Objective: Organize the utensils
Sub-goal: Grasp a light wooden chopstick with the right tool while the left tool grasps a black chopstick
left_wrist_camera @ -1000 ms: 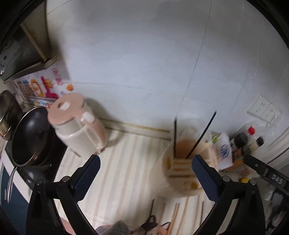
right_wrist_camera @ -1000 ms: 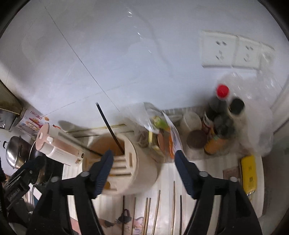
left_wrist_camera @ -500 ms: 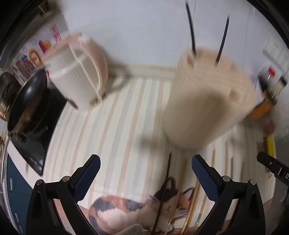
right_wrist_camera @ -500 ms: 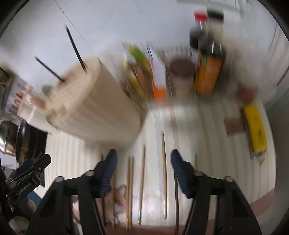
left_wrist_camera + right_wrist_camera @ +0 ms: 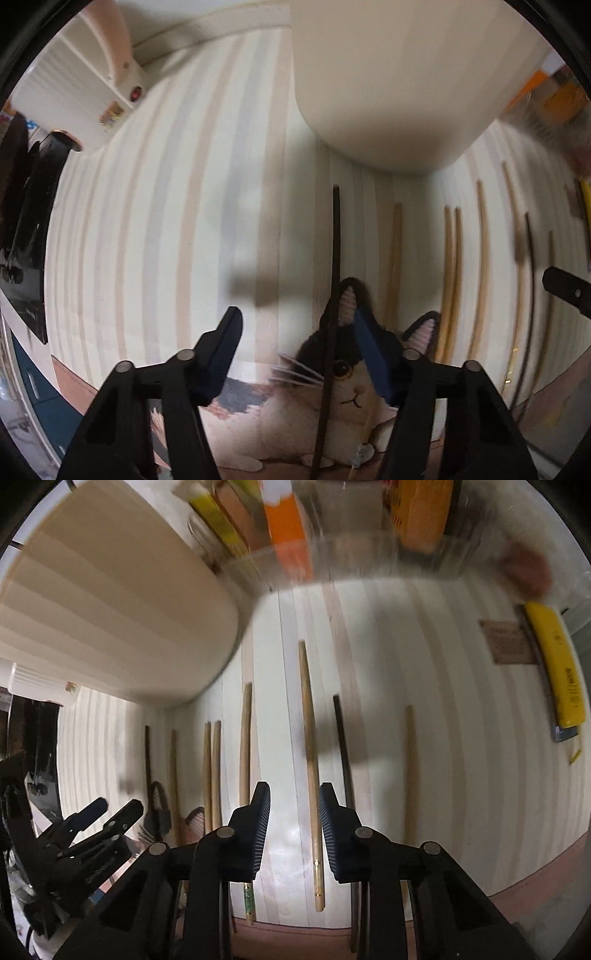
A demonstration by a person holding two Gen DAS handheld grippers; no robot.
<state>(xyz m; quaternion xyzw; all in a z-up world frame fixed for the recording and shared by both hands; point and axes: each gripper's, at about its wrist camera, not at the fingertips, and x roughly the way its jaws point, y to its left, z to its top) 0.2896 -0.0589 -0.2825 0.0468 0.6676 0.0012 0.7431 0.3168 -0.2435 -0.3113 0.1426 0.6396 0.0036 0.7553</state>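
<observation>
Right now your right gripper [image 5: 293, 825] has its jaws released and straddling a wooden chopstick [image 5: 309, 753] that lies flat on the striped worktop mat [image 5: 461, 709]. That chopstick's long axis runs straight ahead between the jaws, so you look lined up to close across its width. A black chopstick [image 5: 342, 746] lies just outside the right jaw, another wooden one just outside the left, both parallel; I judge the risk is catching a neighbour.

Your left gripper [image 5: 295, 338] is also released, wider, with a second black chopstick [image 5: 332, 295] running lengthwise between its jaws, nearer the right one, over the mat's cat print [image 5: 343, 384]. The beige utensil holder [image 5: 110, 609] stands ahead and left of the right jaws, so the right hand seems nearer a grasp.
</observation>
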